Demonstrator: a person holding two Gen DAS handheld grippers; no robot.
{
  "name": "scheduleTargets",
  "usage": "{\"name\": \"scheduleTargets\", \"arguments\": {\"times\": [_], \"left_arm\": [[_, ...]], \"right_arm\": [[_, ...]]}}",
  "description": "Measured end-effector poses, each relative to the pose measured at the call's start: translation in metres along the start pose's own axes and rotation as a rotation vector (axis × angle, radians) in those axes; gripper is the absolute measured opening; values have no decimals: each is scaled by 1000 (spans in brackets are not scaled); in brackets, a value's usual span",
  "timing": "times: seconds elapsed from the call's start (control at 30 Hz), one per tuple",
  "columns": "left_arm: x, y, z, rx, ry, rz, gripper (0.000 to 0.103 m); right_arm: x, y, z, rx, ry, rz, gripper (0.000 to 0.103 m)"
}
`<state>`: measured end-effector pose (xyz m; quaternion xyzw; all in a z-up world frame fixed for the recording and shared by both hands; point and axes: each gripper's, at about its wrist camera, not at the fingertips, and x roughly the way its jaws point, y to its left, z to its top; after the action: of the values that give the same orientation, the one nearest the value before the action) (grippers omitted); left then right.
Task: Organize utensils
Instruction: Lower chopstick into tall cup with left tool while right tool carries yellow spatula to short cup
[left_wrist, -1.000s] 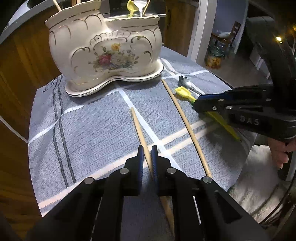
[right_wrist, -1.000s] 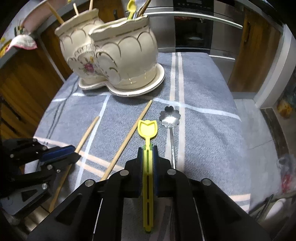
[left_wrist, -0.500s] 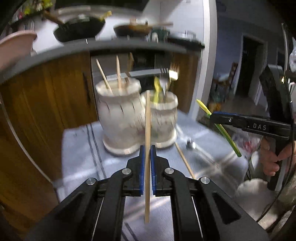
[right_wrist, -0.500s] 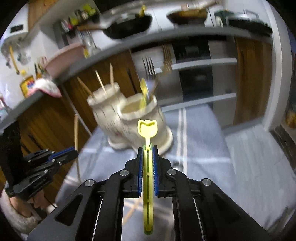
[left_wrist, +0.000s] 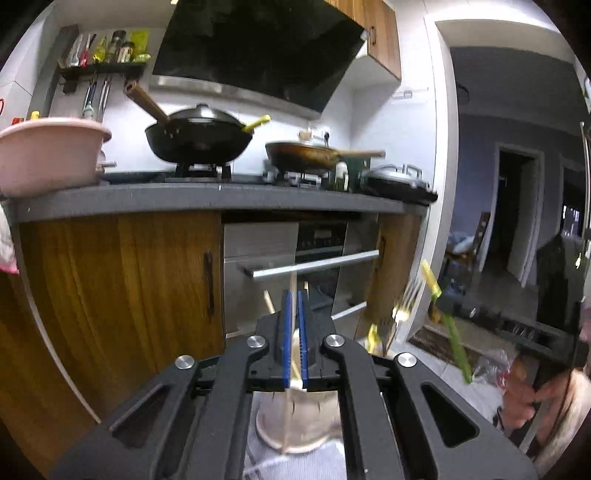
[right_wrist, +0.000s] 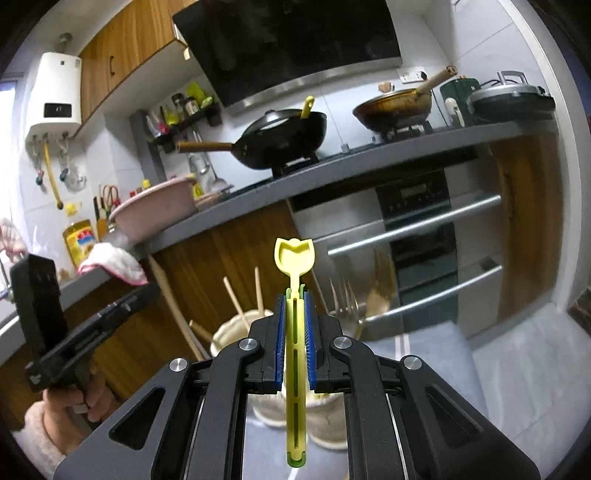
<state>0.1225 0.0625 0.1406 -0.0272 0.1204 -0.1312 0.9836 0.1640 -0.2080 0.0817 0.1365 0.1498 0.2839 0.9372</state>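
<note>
My left gripper (left_wrist: 293, 295) is shut on a wooden chopstick (left_wrist: 293, 282) held upright, its lower end hanging beside the white ceramic holder (left_wrist: 303, 424) below. My right gripper (right_wrist: 294, 295) is shut on a yellow tulip-shaped spoon (right_wrist: 294, 254), held upright above the holder (right_wrist: 236, 328). The holder's cups contain chopsticks (right_wrist: 234, 299) and forks (right_wrist: 343, 299). The right gripper and spoon (left_wrist: 430, 280) show at the right of the left wrist view. The left gripper (right_wrist: 144, 293) with its chopstick (right_wrist: 170, 299) shows at the left of the right wrist view.
A kitchen counter (left_wrist: 207, 197) with woks (left_wrist: 199, 136), a pink basin (left_wrist: 48, 151) and an oven (right_wrist: 417, 229) stands behind. The grey striped cloth (right_wrist: 436, 354) covers the table under the holder.
Both grippers have lifted their utensils off the cloth, tipped up to face the counter, and risen over the ceramic holder. The chopstick and spoon now stand upright.
</note>
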Motion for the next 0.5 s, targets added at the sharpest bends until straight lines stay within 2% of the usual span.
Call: {"name": "scheduleTargets", "arguments": {"times": [0.1, 0.23, 0.33, 0.47, 0.5], "left_arm": [[-4, -2, 9, 17, -27, 4, 0], [1, 0, -2, 31, 34, 11, 0], [8, 16, -26, 12, 98, 35, 0], [31, 48, -66, -50, 297, 105, 2], [40, 58, -77, -74, 358, 147, 2]], "right_arm": [[7, 3, 1, -12, -10, 3, 11], [9, 6, -4, -24, -3, 11, 11], [7, 8, -11, -45, 4, 3, 11], [9, 5, -20, -27, 38, -1, 11], [9, 5, -21, -22, 39, -4, 11]]}}
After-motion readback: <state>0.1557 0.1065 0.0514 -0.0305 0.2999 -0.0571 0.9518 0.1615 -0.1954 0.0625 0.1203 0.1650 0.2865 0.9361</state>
